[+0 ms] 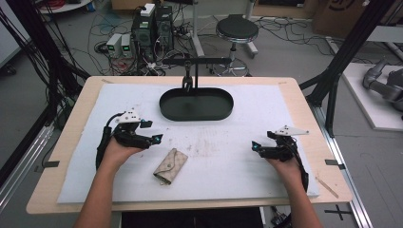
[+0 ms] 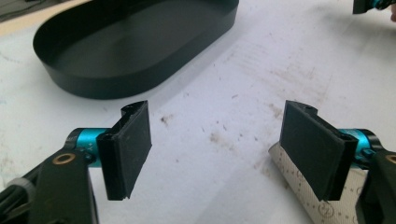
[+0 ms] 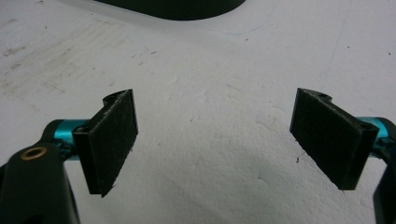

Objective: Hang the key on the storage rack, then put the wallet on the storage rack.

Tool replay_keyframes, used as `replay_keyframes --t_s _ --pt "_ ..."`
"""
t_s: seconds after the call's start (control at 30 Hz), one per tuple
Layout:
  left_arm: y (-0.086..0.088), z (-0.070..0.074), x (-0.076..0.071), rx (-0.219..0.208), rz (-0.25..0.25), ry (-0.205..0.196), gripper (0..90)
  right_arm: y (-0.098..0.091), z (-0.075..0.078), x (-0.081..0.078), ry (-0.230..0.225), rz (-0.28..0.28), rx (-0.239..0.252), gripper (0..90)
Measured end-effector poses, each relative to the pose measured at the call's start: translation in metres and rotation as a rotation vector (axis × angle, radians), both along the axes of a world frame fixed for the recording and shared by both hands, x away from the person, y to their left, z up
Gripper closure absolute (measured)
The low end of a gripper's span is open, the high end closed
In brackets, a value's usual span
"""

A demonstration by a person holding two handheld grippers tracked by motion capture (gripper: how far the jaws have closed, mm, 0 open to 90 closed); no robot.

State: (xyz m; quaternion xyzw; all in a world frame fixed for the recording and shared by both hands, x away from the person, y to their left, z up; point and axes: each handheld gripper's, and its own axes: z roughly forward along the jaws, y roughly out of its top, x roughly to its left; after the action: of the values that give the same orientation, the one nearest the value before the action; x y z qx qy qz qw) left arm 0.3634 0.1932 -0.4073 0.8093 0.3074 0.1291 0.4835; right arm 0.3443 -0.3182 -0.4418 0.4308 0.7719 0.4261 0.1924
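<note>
**Key pouch lies loose on the mat as open grippers flank it**

Key pouch (image 1: 170, 166), beige with a printed pattern and a snap flap, rests flat on the white foam mat (image 1: 237, 166), near the front edge and a little left of centre. At left, the left gripper (image 1: 151, 131) sits just beside the pouch, up and to its left, held low over the mat in the person's left hand (image 1: 119, 149). Its jaws stand wide apart with nothing between the pads; in the left gripper view a corner of the pouch (image 2: 299, 184) shows behind the right-hand pad, though whether the two touch cannot be told. Farther back, at the middle of the mat, sits a black oval tray (image 1: 196, 103), empty, with a black stand post (image 1: 188, 78) rising behind it. At right, well apart from the pouch, the right gripper (image 1: 261, 141) rests low on the mat in the right hand (image 1: 285, 166), its jaws likewise spread wide over bare foam.
</note>
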Motion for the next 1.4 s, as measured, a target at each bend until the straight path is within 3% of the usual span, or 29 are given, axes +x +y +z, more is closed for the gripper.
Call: replay_keyframes --t_s 0.07,0.3,0.5,1.03,1.4 --pt "0.002 -0.004 -0.004 -0.024 0.003 -0.003 23.8 0.0 -0.001 0.001 -0.003 -0.004 -0.001 15.4" --pt "0.006 -0.013 -0.01 -0.019 -0.012 0.014 23.2 -0.001 -0.001 0.003 -0.004 -0.015 0.006 15.4" --pt "0.01 -0.012 -0.009 -0.024 0.019 0.005 18.6 -0.002 -0.002 0.004 -0.002 -0.021 0.0 15.4" --pt "0.008 -0.008 -0.011 -0.011 0.027 0.005 18.2 -0.001 -0.004 0.005 0.006 -0.01 -0.009 15.4" --pt "-0.001 -0.007 -0.028 0.018 0.037 0.026 18.2 0.001 -0.001 0.004 -0.01 -0.008 0.003 15.4"
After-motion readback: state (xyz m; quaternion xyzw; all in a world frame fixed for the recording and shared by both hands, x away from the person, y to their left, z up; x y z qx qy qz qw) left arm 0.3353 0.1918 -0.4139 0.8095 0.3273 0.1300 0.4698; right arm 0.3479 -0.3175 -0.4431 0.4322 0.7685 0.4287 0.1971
